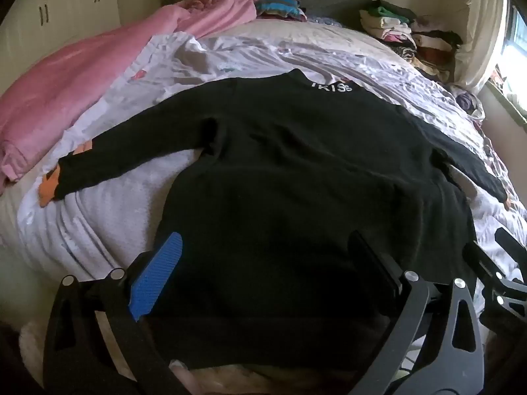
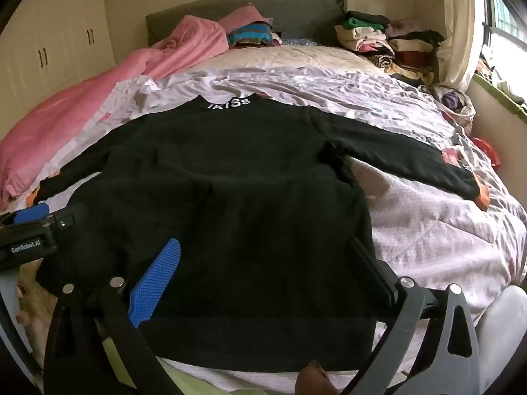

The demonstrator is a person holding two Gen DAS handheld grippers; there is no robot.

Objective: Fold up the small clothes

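Both hand-held grippers hang over the near hem of a black sweater (image 1: 290, 171), jaws spread wide and closed on nothing. Between the left gripper (image 1: 263, 260) fingers lies the hem's left part, and the right gripper (image 2: 266, 263) frames its right part; neither blue pad (image 2: 154, 283) presses the cloth.

That sweater lies flat on the bed (image 2: 411, 230), its long axis running straight away from the grippers: hem nearest, collar with white lettering (image 2: 229, 103) farthest, pointing at the headboard (image 2: 296, 10). Its sleeves stretch out to either side, angling back toward the near edge, each ending in an orange cuff (image 2: 481, 194).

A rumpled pale sheet lies under it. Left of it lies a pink blanket (image 1: 66, 92); stacks of folded clothes (image 2: 388, 42) sit at the far right corner.
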